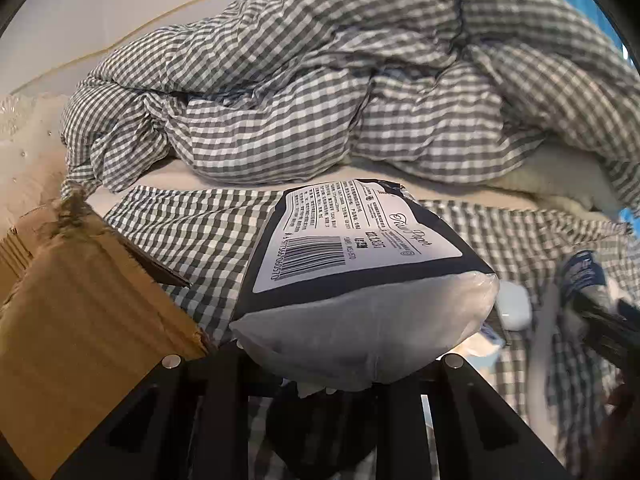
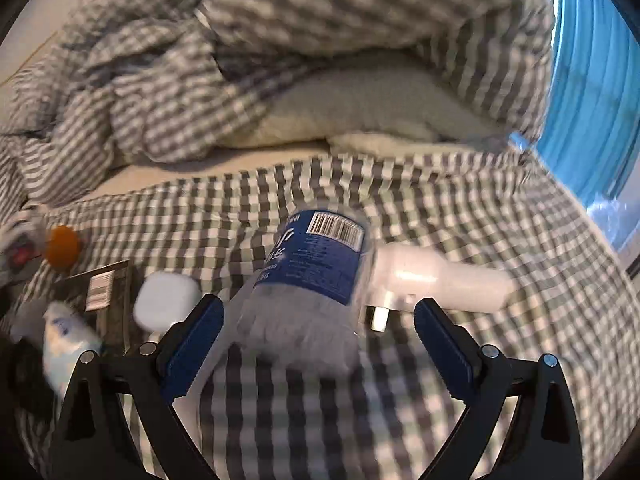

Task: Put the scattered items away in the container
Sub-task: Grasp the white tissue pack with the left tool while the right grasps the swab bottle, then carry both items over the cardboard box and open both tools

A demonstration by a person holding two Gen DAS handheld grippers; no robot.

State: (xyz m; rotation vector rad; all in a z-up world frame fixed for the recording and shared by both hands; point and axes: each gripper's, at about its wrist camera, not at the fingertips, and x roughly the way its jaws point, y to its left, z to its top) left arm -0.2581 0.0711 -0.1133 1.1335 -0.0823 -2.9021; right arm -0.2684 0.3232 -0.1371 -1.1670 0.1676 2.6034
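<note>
Gingham-sheeted bed [image 2: 460, 216], crumpled duvet [image 1: 320, 80], cardboard box [image 1: 80, 320], white charger [image 2: 436, 280], earbud case [image 2: 166, 306]

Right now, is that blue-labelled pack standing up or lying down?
Lying down: the blue-labelled pack rests lengthwise on the checked bedsheet, between the open right hand-held gripper fingers.

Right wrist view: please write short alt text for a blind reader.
Open right gripper jaws straddle a blue-labelled wipes pack lying on a checked bedsheet. A white plug adapter lies right of it, a white earbud case left.
</note>
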